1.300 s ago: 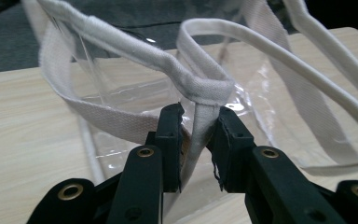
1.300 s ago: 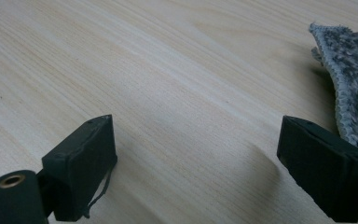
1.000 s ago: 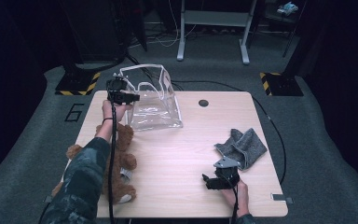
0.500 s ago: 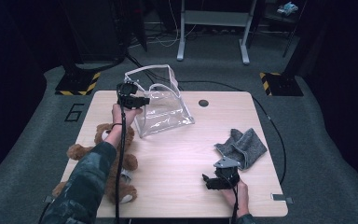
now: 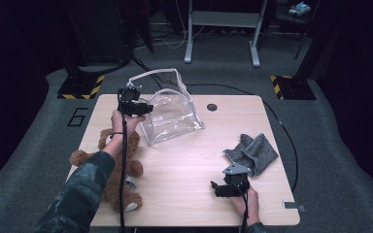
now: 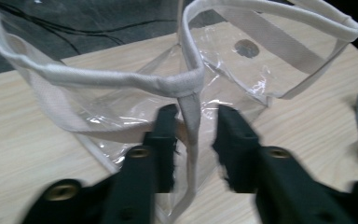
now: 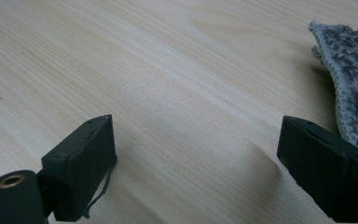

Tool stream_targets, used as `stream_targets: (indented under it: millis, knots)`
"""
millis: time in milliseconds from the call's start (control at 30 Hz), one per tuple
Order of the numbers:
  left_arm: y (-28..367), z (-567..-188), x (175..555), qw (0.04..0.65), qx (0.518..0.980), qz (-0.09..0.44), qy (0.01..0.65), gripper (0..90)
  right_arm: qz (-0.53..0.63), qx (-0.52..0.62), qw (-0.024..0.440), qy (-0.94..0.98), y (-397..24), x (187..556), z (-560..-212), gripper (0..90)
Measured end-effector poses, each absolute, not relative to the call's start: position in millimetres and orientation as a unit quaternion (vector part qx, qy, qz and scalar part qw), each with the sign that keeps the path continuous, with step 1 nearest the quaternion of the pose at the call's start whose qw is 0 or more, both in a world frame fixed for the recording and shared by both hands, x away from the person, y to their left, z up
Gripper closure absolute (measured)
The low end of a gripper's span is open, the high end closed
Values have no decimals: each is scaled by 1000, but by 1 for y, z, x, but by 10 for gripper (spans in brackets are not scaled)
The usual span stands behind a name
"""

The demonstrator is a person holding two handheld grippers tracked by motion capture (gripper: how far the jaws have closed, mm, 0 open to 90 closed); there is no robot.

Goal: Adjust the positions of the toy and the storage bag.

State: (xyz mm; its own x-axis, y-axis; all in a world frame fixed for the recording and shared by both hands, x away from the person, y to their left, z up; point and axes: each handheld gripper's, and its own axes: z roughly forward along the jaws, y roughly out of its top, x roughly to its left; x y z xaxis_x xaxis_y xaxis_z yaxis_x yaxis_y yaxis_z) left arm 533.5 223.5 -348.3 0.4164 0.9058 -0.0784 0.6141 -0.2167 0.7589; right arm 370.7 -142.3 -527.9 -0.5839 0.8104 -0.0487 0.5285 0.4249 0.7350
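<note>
A clear plastic bag with white trim stands open-topped at the table's back left. My left gripper is at its left wall. In the left gripper view the bag's white seam strip runs down between the two black jaws of this gripper. The jaws have just been opening and a gap shows on the strip's right side. My right gripper rests low near the front edge, open wide over bare wood. A grey cloth lies just behind it, and its edge shows at the right.
A brown teddy bear lies at the table's left front, under my left forearm. A dark round hole sits in the wooden table behind the bag. Cables and stand legs are on the floor beyond.
My left gripper has moved right and a little up, dragging the clear bag toward the table's middle and tilting it. Its jaws have parted. The right gripper has stayed put.
</note>
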Motion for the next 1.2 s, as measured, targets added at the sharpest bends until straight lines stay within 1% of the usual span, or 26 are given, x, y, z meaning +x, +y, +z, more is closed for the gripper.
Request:
stream_targets:
  millis: [67,167,300,367,433,500,533,567,633,667,733,833,933,1033,1100,1200]
  knots:
    - [221,-343,531,368,752,218,502,499,348,409,203,819,-142,371,-528,105]
    - [214,-334,530,372,743,251,497,451,348,409,203,819,-142,371,-528,105]
    - [208,-328,534,379,735,264,497,431,348,410,203,818,-142,371,-528,105]
    - [205,-327,539,380,739,260,492,430,348,410,203,818,-142,371,-528,106]
    - [200,-330,545,365,747,261,490,432,348,410,203,818,-142,371,-528,105]
    - [199,-334,550,350,755,252,494,455,349,410,204,817,-142,371,-528,106]
    - [199,-337,553,344,760,249,492,485,349,410,204,817,-142,371,-528,106]
    - [199,-339,554,341,760,250,493,547,349,410,204,817,-142,371,-528,106]
    - [204,-339,554,345,759,247,495,702,349,410,204,817,-142,371,-528,107]
    - [205,-339,554,344,760,245,493,733,348,409,204,818,-142,371,-528,108]
    - [208,-338,552,343,768,240,484,754,349,409,203,818,-143,371,-528,107]
    - [211,-337,548,344,775,233,476,766,347,412,200,818,-143,372,-528,106]
    - [211,-336,542,343,786,225,463,776,347,419,186,818,-144,375,-527,103]
    - [212,-335,535,348,793,216,451,793,339,427,184,818,-142,376,-525,107]
    - [212,-335,530,349,799,209,442,795,332,428,187,819,-139,378,-519,113]
    - [213,-334,525,350,805,202,434,802,342,423,197,816,-137,386,-497,125]
